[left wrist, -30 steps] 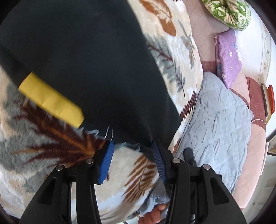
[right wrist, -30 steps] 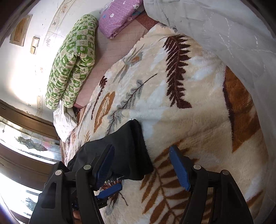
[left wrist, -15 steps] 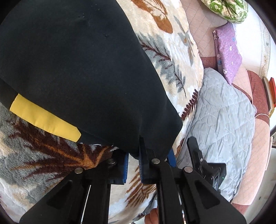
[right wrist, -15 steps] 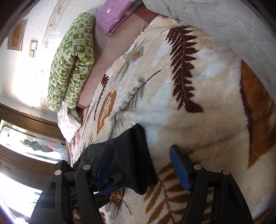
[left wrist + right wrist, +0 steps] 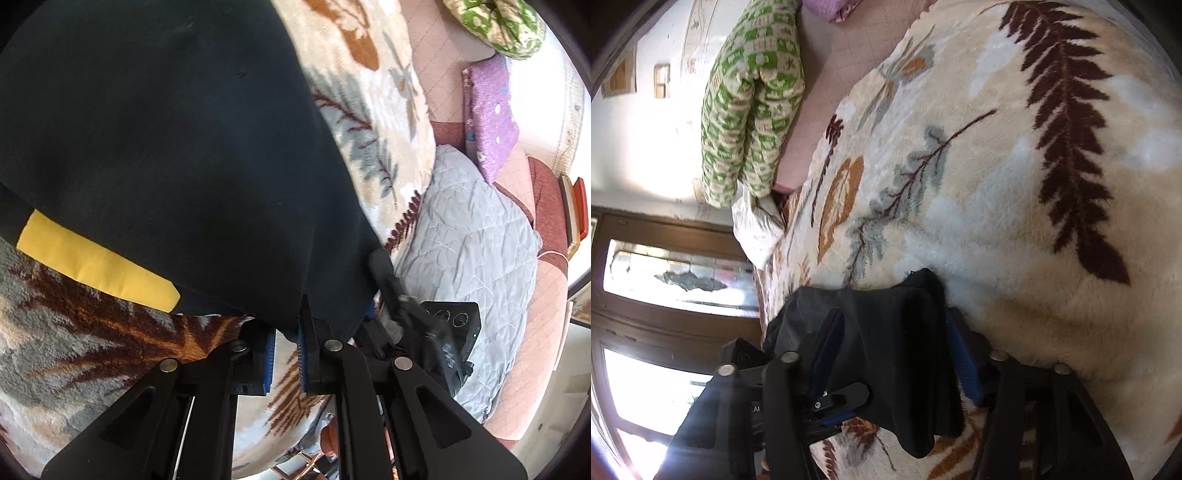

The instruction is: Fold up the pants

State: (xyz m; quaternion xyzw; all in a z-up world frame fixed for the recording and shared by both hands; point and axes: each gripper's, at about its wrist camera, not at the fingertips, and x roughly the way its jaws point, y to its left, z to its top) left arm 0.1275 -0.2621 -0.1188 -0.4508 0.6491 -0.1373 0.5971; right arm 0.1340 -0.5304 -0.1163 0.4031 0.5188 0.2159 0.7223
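Landmark for all positions: the leaf-print blanket (image 5: 1015, 221) on the bed.

Item: black pants (image 5: 166, 140), lying on the blanket at its near edge, spread wide across it in the left wrist view. Yellow patch (image 5: 92, 264) shows on the fabric toward the blanket's near-left side.

Left gripper (image 5: 286, 356): jaws nearly together, hem edge of the pants pinched at the tips. A sec ago they stood apart astride that hem w/ nothing clamped; they closed approx. half a sec ago and the grip reads the same since.

Right gripper (image 5: 897, 358): jaws have just been closing. Bunched pant end sits between them; both blue pads appear to press the cloth (left pad partly hidden by a fold, so contact on that side is a judgement). Half a sec ago the right-hand pad stood clear of the fabric over bare blanket; now it lies against the bundle.

Other: grey quilt (image 5: 469, 266) beside the blanket's right edge; green patterned quilt (image 5: 750, 99) and purple pillow (image 5: 487, 118) beyond its far edge. No interference noted.

Assessment: both corners of the pant end now look secured, so the grasp step is approx. complete; fold itself not yet begun. Next move prob. calls for lifting both ends together and carrying them over the blanket. Risk: right grip is on thick bunched cloth, may slip or drag unevenly.
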